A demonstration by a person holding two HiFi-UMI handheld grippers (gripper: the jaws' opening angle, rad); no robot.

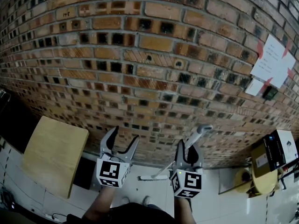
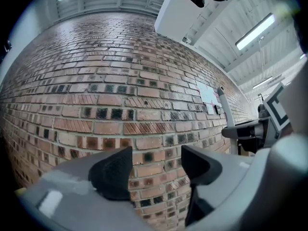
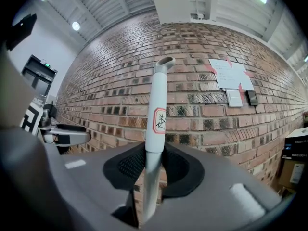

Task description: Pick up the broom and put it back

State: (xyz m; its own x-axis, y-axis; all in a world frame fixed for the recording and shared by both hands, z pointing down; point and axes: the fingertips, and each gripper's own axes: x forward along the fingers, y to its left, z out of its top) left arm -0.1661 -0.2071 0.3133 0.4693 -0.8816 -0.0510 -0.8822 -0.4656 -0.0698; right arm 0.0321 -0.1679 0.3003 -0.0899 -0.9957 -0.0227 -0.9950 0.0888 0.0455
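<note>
**A:** How far along is it?

**B:** The pick-up looks done. The right gripper has its jaws clamped on the white handle of the broom. The handle stands nearly upright, with its hooked top toward the brick wall. In the head view the brush end sits low over the tiled floor. I can't tell whether it touches.

**A:** And the other hand?

**B:** The left gripper has its jaws apart with nothing between them, only brick ahead. It is near the right one.

**A:** What's left?

**B:** Putting the broom back. No hook or rack shows, so I'd guess it leans against the wall.

**A:** Is there room?

**B:** The wall is close ahead. A wooden surface edges in on the left and boxes stand well off to the right. Open floor lies between them.
</note>
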